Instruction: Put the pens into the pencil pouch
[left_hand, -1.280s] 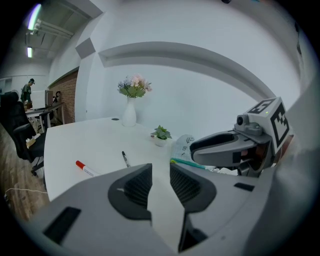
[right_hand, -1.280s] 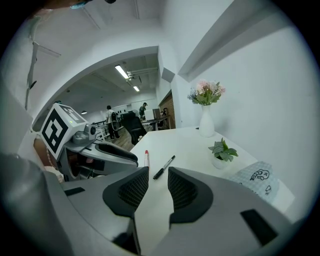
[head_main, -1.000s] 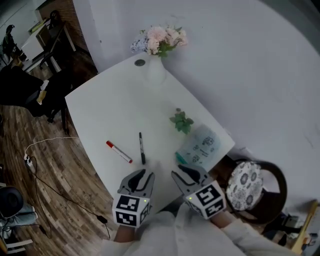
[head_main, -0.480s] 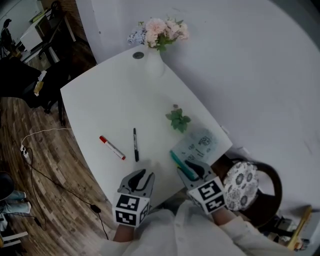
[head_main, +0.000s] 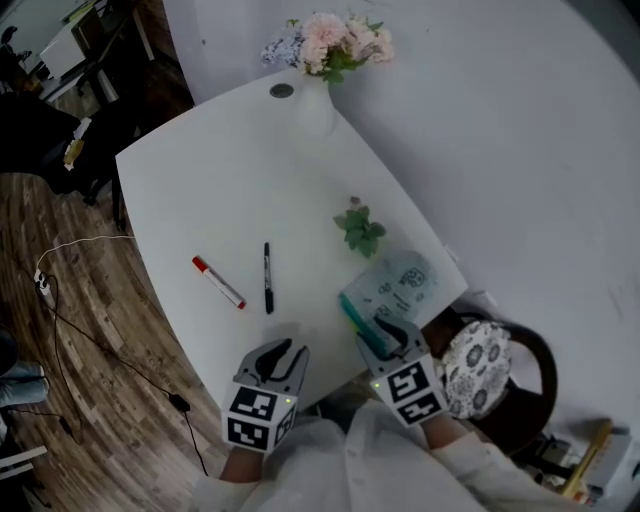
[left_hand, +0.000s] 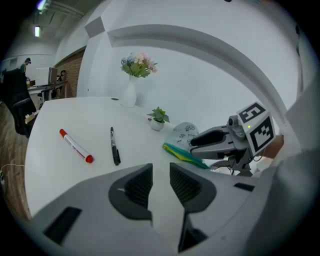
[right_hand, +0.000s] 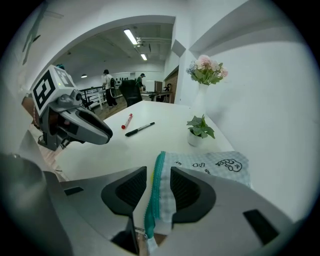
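One change — right gripper (right_hand: 157, 175), jaws just widened, straddles the pencil pouch (right_hand: 215, 162).

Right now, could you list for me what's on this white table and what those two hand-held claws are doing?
table: white, rounded corners
pens: red marker and black pen, side by side, apart, both outside the pouch
pouch: checked, teal zipper edge, by the table's edge near the small plant
left gripper: jaws apart, nothing between them
right gripper: jaws have just been opening; pouch's zipper edge lies between them, not pinched
far end: vase of flowers
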